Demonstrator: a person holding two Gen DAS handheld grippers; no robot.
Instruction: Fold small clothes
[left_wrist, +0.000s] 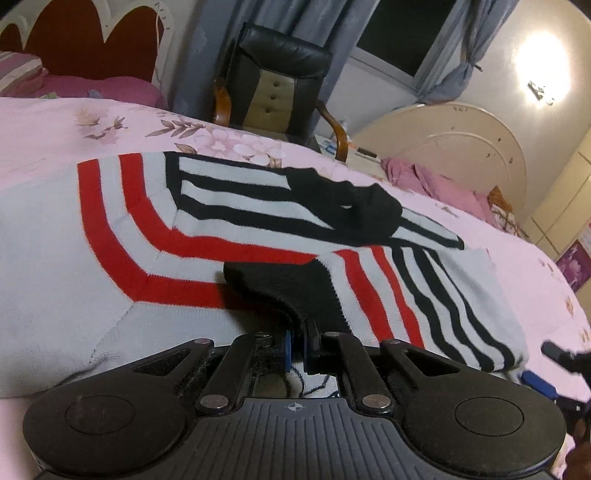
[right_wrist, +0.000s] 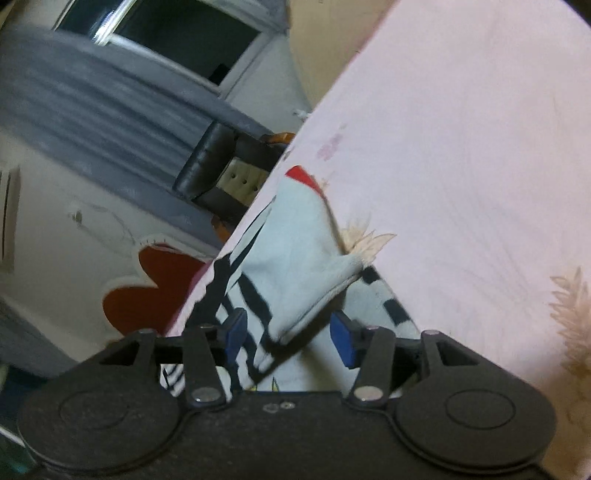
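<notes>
My left gripper (left_wrist: 295, 345) is pinched tight on the black collar edge of the striped sweater (left_wrist: 155, 236), which lies spread on the pink floral bedsheet (left_wrist: 92, 118). My right gripper (right_wrist: 290, 338) stands half open, its blue pads (right_wrist: 341, 341) either side of a white fold of the sweater without pressing it.

Sweater (left_wrist: 110, 266) lies on bed (left_wrist: 44, 140); chair (left_wrist: 277, 74) behind.

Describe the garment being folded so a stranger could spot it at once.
Look at the pink floral bedsheet in front of the black chair. On it lies a white knit sweater. Its red and black stripe bands and black collar set it apart from the crumpled pink cloth.
</notes>
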